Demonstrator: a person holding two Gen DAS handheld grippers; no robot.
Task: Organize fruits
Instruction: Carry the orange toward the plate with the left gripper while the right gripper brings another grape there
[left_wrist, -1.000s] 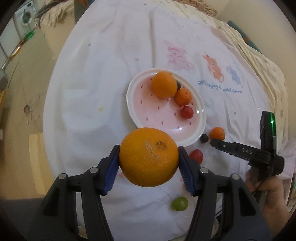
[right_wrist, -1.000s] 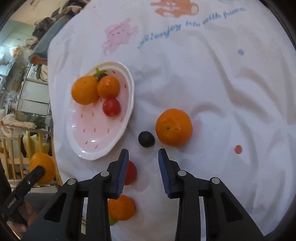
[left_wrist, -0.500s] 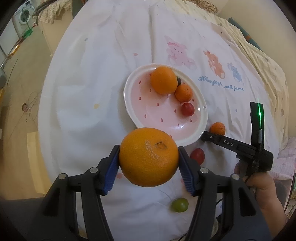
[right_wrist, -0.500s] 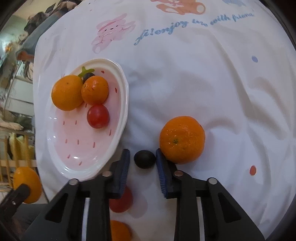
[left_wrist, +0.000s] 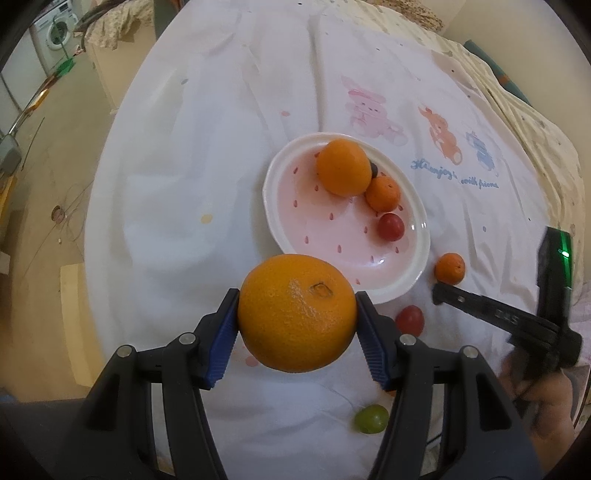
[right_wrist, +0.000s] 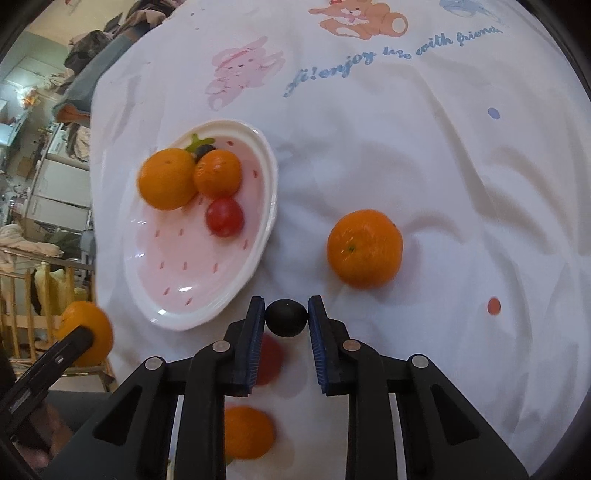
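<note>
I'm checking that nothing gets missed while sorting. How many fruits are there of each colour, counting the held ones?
orange fruits: 5
red fruits: 2
dark berries: 2
green grape: 1
Total: 10

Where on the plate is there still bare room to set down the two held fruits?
The pink plate is bare across its near half, below the red tomato. Its far end is crowded: big orange, small orange and a dark berry sit bunched together.
</note>
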